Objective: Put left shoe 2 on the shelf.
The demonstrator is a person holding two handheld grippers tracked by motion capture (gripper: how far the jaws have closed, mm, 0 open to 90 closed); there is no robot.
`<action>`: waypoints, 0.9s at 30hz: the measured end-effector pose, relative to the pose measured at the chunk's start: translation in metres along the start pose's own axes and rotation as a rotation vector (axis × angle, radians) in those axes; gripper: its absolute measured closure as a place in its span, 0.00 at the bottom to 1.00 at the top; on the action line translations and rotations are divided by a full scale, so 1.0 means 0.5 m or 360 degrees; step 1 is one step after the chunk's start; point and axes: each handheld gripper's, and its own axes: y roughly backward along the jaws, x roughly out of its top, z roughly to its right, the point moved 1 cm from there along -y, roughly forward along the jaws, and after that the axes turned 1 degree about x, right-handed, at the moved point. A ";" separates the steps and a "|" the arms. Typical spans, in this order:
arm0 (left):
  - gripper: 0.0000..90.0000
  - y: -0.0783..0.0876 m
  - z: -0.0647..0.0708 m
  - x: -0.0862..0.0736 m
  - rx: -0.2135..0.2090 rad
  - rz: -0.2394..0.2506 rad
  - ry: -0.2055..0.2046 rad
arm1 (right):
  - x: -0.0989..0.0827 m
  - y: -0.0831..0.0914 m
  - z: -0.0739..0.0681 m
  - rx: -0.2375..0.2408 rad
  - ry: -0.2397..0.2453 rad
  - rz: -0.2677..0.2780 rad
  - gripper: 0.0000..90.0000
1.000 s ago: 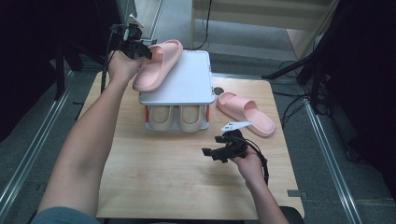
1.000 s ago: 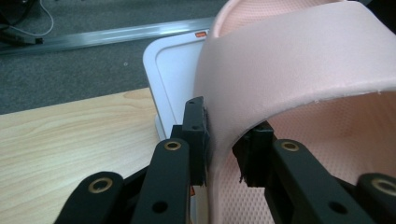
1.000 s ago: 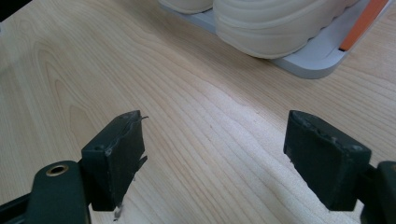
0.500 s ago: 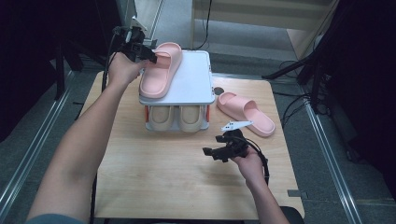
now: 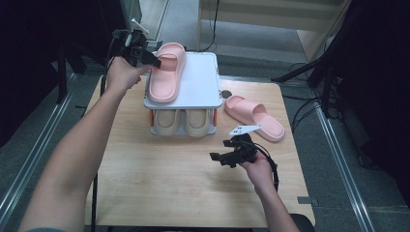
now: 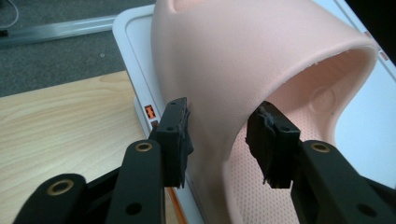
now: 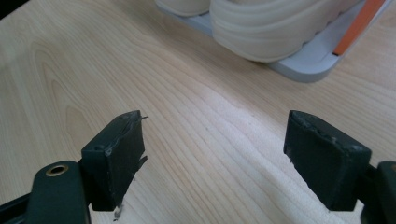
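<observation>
Slipper [image 5: 166,71]: pink, moulded foam; lies on the top shelf of the rack [image 5: 203,82], along its left edge; judged light, soft and springy, matte enough not to slip; best hold is the strap wall, which should give under the pads.
Left gripper [image 5: 145,54]: jaws have just been opening; now parted to either side of the strap, the left pad beside its outer wall, the right one off it.
Right gripper [image 5: 228,155]: jaws spread wide over the bare table [image 5: 159,179], holding nothing.
Second slipper [image 5: 255,116]: on the table right of the rack, seen from the high view.
Left gripper view: adds the strap [image 6: 219,84] close up and the dotted footbed.
Right gripper view: adds a beige shoe [image 7: 275,23] on the lower shelf.
</observation>
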 end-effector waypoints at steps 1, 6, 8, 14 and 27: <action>0.64 0.004 -0.001 0.000 -0.0003 0.0008 -0.0004 | 0.001 0.002 0.000 0.0001 0.0007 0.0015 0.23; 0.60 0.033 -0.008 -0.005 -0.0015 0.0044 -0.0028 | 0.010 0.015 0.003 -0.0127 0.0095 0.0068 0.19; 0.59 0.047 -0.013 -0.010 -0.0022 0.0056 -0.0036 | 0.014 0.023 0.006 -0.0150 0.0085 0.0111 0.18; 0.51 0.088 -0.029 -0.043 -0.0069 0.0064 -0.0081 | 0.026 0.047 0.037 -0.0227 -0.0028 0.0205 0.16; 0.44 0.146 -0.048 -0.130 -0.0118 0.0128 -0.0121 | 0.036 0.069 0.122 -0.0058 -0.0204 0.0285 0.11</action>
